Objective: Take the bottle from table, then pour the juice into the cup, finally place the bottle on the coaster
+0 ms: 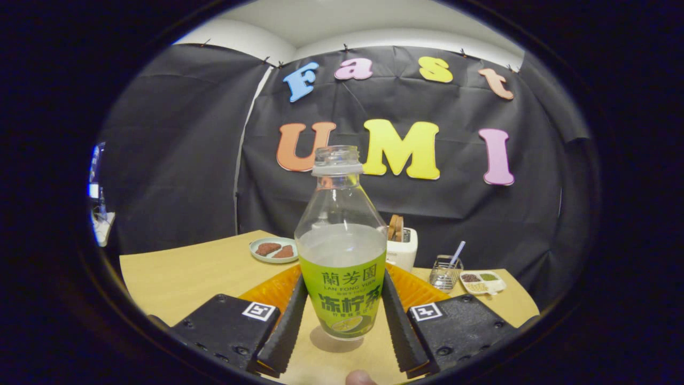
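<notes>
A clear bottle (342, 256) with a green label and no cap stands upright between my fingers, its pale juice filling it to just above the label. My gripper (343, 283) is shut on the bottle, with one finger (288, 321) pressing each side of the label. The bottle's base is at or just above the wooden table (181, 278), with a shadow under it; I cannot tell if it touches. An orange ribbed mat (272, 291), perhaps the coaster, lies just behind the bottle, partly hidden by it and by the fingers.
Beyond the bottle stand a white toaster (402, 251) with bread, a plate (273, 250) of brown pieces to its left, a wire holder (445, 271) with a straw and a small dish (482, 282) of grains to its right. A fingertip (359, 378) shows below the fingers.
</notes>
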The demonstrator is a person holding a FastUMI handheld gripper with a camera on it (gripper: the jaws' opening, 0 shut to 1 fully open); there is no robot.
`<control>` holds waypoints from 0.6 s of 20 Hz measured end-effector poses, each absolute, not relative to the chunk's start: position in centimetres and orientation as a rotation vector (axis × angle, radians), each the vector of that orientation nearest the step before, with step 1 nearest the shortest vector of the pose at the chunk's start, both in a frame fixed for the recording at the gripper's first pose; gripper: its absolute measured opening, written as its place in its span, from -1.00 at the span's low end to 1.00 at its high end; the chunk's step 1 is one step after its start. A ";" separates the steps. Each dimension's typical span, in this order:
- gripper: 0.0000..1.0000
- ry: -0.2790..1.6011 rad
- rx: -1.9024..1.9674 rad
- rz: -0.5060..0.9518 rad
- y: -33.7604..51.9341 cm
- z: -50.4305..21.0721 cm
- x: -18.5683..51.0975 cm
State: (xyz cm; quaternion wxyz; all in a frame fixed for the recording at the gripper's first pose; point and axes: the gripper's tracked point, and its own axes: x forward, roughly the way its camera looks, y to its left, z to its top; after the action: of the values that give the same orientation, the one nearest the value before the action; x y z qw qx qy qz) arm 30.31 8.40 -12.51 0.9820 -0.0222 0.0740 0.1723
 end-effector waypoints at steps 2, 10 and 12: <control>0.55 0.177 -0.026 0.345 8.6 -14.0 31.7; 0.55 0.248 0.007 0.344 9.0 -18.1 34.5; 0.55 0.262 0.007 0.351 9.6 -19.1 34.8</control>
State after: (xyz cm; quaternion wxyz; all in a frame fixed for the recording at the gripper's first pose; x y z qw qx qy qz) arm 34.79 9.58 -19.07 0.9761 0.0033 0.1301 0.1742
